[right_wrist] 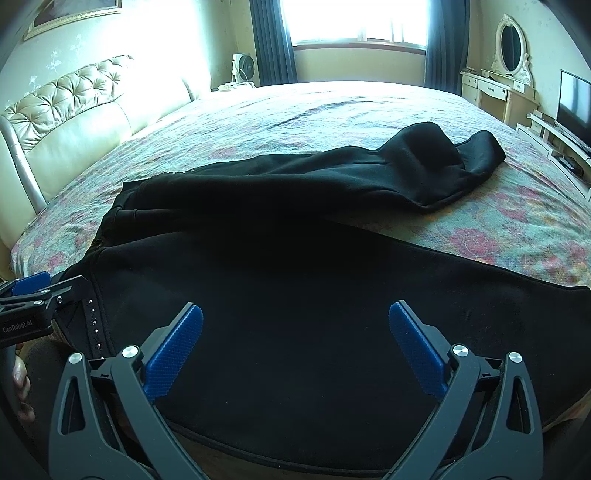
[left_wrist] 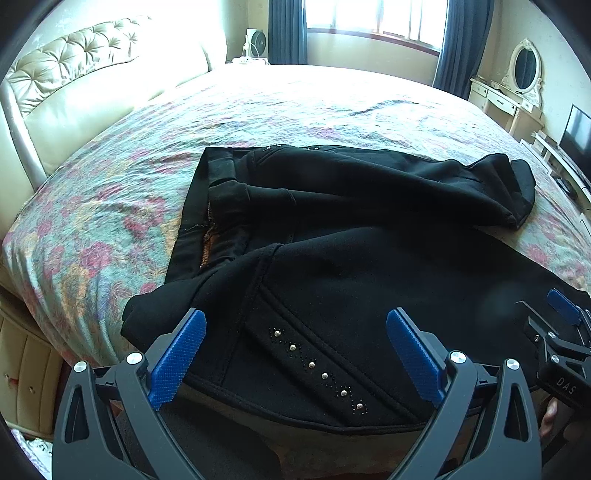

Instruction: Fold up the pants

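Observation:
Black pants lie spread on the floral bedspread, waistband to the left, legs running right. A studded pocket trim sits near the front edge. My left gripper is open, hovering just above the near waist area, holding nothing. My right gripper is open over the near leg of the pants, holding nothing. The far leg ends in a rumpled cuff. Each gripper shows at the edge of the other's view: the right one, the left one.
A padded cream headboard runs along the left. A dressing table with oval mirror and a TV stand at the right. A window with dark curtains and a fan are beyond the bed.

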The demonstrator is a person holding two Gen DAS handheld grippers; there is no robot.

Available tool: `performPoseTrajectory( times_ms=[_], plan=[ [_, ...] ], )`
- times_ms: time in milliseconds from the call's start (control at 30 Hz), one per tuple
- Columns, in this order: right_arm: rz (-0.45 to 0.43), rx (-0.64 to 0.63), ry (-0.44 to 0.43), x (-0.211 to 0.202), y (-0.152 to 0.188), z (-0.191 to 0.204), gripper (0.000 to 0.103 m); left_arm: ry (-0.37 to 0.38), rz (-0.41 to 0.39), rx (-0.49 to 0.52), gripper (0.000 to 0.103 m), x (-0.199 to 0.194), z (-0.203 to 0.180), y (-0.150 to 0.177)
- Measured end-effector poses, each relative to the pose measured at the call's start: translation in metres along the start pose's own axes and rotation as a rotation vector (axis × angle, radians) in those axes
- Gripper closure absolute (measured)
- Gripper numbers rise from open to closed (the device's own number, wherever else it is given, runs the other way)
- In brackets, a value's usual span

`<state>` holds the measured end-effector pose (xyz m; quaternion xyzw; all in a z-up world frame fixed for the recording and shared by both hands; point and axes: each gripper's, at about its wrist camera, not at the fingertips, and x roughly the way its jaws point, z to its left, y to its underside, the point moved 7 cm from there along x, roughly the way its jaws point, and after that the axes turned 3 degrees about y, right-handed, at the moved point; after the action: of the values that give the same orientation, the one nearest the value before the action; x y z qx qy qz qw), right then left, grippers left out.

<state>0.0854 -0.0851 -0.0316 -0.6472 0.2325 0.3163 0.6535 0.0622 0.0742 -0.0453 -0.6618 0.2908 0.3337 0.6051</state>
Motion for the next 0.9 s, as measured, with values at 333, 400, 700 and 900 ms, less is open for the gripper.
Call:
performPoseTrajectory(
  times_ms=[333,400,700,900],
  plan=[
    [-0.020,-0.015,-0.027,0.009,-0.026,0.004,0.002,-0.021,-0.002,0.081,0.005,0.008,0.006,-0.020],
    [-0.023,-0.018,-0.044,0.011,-0.032,0.006,0.002,-0.040,0.002,0.098,0.005,0.011,0.011,-0.024],
    [0.035,-0.036,-0.120,0.028,-0.037,0.023,0.002,-0.029,-0.017,0.112,0.005,0.022,0.037,-0.043],
    [0.052,-0.048,-0.117,0.037,-0.036,0.028,0.002,-0.032,0.010,0.082,0.005,0.040,0.065,-0.060]
  ],
)
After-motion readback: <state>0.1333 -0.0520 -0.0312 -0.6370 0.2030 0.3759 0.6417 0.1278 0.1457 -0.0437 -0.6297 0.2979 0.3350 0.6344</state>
